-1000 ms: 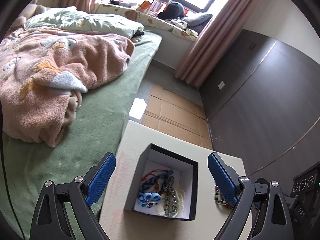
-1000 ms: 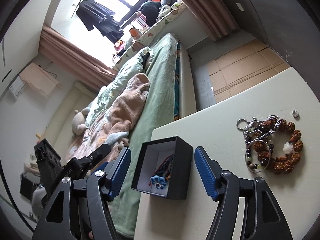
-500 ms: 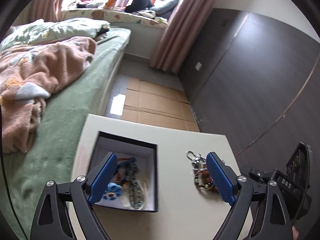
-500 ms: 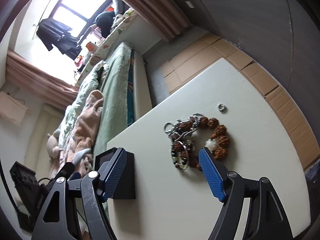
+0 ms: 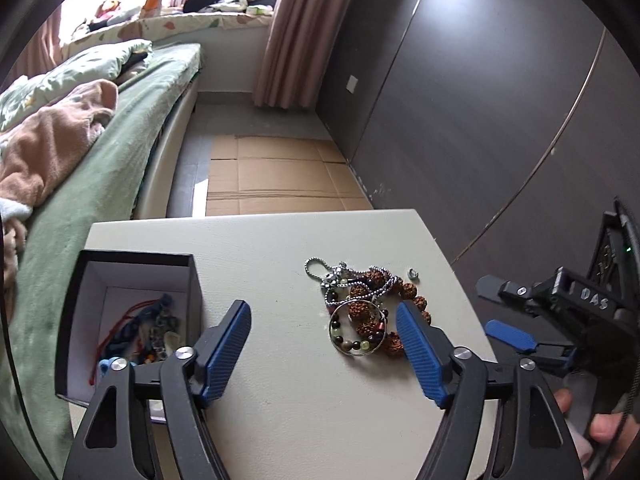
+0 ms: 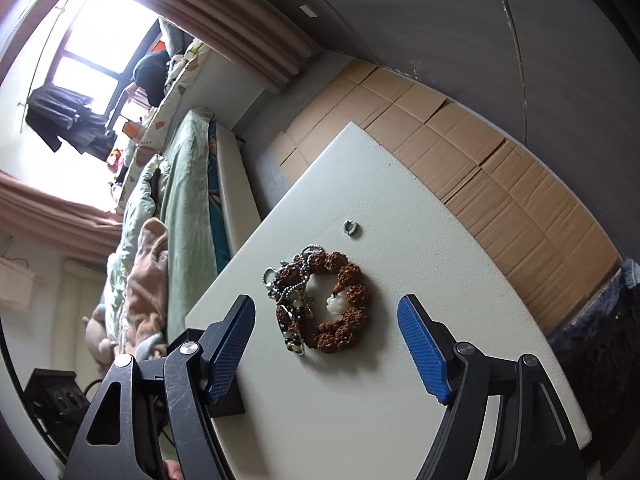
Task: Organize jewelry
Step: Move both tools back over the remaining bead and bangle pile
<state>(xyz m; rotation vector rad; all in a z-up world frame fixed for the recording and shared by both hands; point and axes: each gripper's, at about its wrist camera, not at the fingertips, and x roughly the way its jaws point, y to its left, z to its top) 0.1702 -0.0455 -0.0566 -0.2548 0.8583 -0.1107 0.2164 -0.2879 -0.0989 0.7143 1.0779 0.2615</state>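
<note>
A heap of jewelry (image 5: 362, 306) lies on the white table (image 5: 280, 248): a brown bead bracelet (image 6: 346, 304), a silver chain (image 5: 316, 266) and a thin ring of coloured beads (image 5: 356, 330). A small silver ring (image 6: 351, 227) lies apart beside it. A black box (image 5: 124, 320) with a white inside holds blue and red pieces at the left. My left gripper (image 5: 324, 344) is open and empty, just before the heap. My right gripper (image 6: 326, 344) is open and empty, with the heap between its fingers; it also shows in the left wrist view (image 5: 512, 336).
A bed with a green sheet (image 5: 100, 184) and a pink blanket (image 5: 44, 148) runs along the table's left side. Flattened cardboard (image 5: 272, 184) covers the floor beyond the table. A dark panelled wall (image 5: 460, 100) stands to the right.
Both grippers have swung from the black box toward the jewelry heap, which is now centred and closer in both views. Both have stayed open and empty.
</note>
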